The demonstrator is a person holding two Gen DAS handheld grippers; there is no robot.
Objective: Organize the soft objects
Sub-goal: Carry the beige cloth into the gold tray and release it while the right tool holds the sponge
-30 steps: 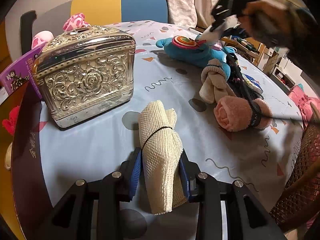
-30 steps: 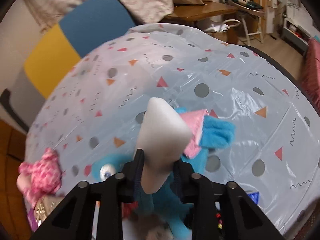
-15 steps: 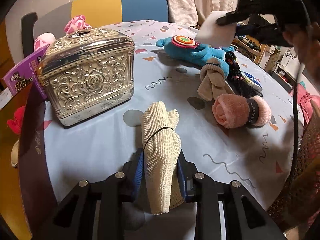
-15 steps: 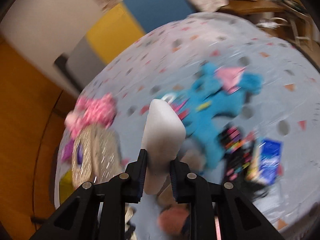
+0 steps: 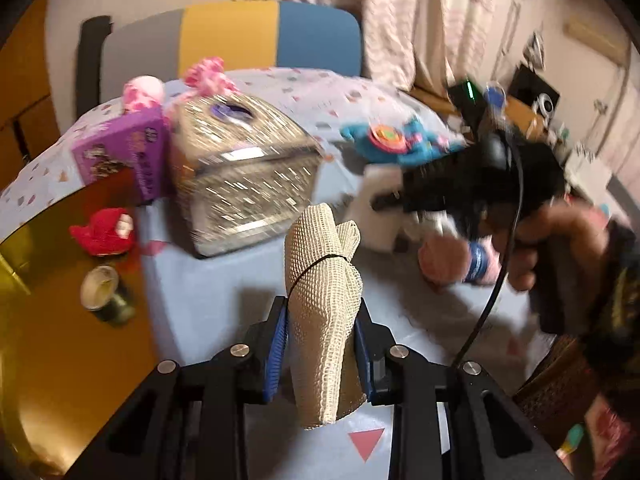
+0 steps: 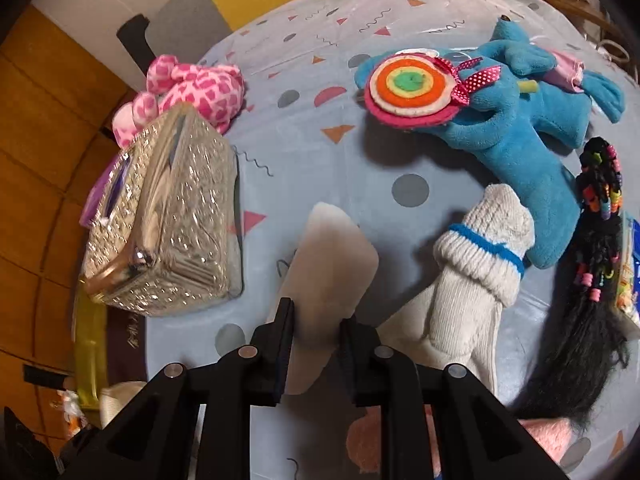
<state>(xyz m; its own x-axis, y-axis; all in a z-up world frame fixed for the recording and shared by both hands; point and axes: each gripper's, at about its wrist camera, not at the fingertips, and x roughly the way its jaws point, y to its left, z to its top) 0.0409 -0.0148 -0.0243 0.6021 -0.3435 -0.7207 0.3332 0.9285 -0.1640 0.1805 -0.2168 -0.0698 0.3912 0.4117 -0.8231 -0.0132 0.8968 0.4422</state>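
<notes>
- The left tongs [image 5: 320, 344] are closed on a cream mesh cloth roll [image 5: 322, 304], which is bound by a thin black band and sticks up and forward from between the blue pads.
- Ahead and left of the left tongs stands a silver tissue box [image 5: 244, 176] on the tabletop [image 5: 208, 300]; a purple box [image 5: 124, 156] and a pink spotted plush [image 5: 204, 76] sit beyond it.
- The right tongs [image 6: 316, 332] clamp a white sponge [image 6: 330, 264], its wide end pointing away from the tongs above the tabletop.
- Just right of the right tongs lies a rolled white sock [image 6: 476, 276] with a blue stripe; a blue plush toy [image 6: 516, 120] lies farther ahead and right, and the silver tissue box to the left.
- In the left view, a hand [image 5: 560, 240] grips the right tongs' handle, angled downward, with a pink roll [image 5: 448, 256] below it.
</notes>
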